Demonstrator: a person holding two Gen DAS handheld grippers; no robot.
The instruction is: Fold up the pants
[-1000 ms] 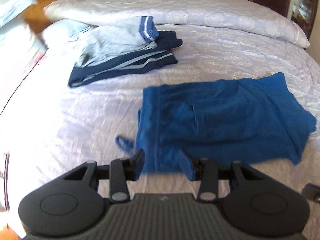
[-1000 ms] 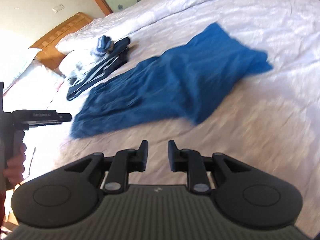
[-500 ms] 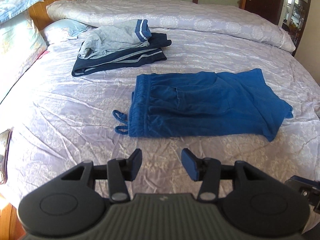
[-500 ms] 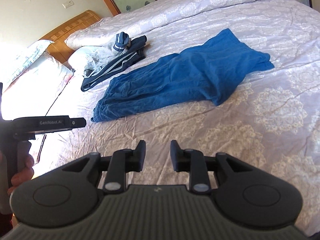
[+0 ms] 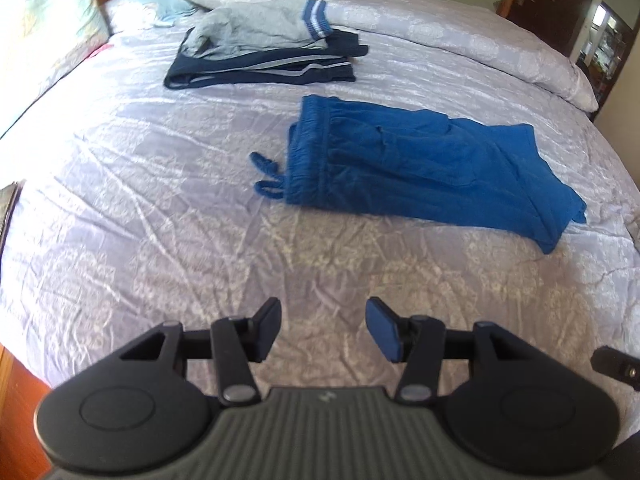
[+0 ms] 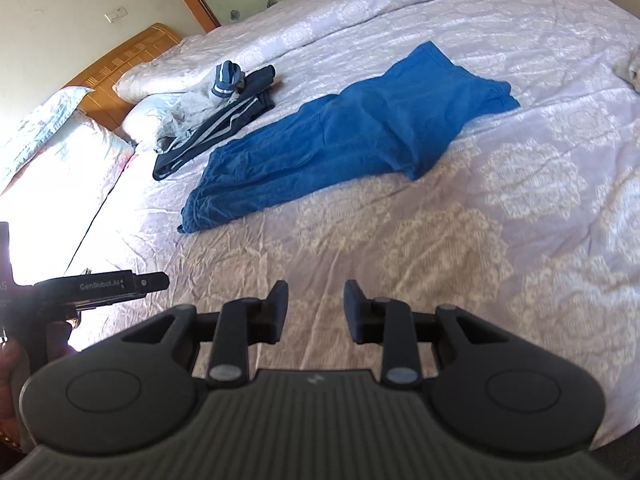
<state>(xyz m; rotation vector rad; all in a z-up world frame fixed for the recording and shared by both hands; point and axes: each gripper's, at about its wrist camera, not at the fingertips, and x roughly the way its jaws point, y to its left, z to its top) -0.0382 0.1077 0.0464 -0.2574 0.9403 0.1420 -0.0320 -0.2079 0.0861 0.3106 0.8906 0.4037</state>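
Blue pants (image 5: pixel 416 164) lie on the bed, folded lengthwise, waistband to the left with its drawstring (image 5: pixel 267 178) trailing out. They also show in the right wrist view (image 6: pixel 344 136). My left gripper (image 5: pixel 323 326) is open and empty, held above the bedspread well short of the pants. My right gripper (image 6: pixel 315 308) is open and empty, also back from the pants. The left gripper's body (image 6: pixel 100 284) shows at the left edge of the right wrist view.
A pile of folded clothes, grey on navy (image 5: pixel 260 54), lies at the far left of the bed (image 5: pixel 120 200); it also shows in the right wrist view (image 6: pixel 212 120). A rolled duvet (image 5: pixel 440 32) runs along the far side. Pillows (image 6: pixel 60 140) and wooden headboard (image 6: pixel 120 60) at left.
Both grippers have drawn back from the pants toward the near bed edge. The pants lie still and now sit farther off. Both grippers stay open.
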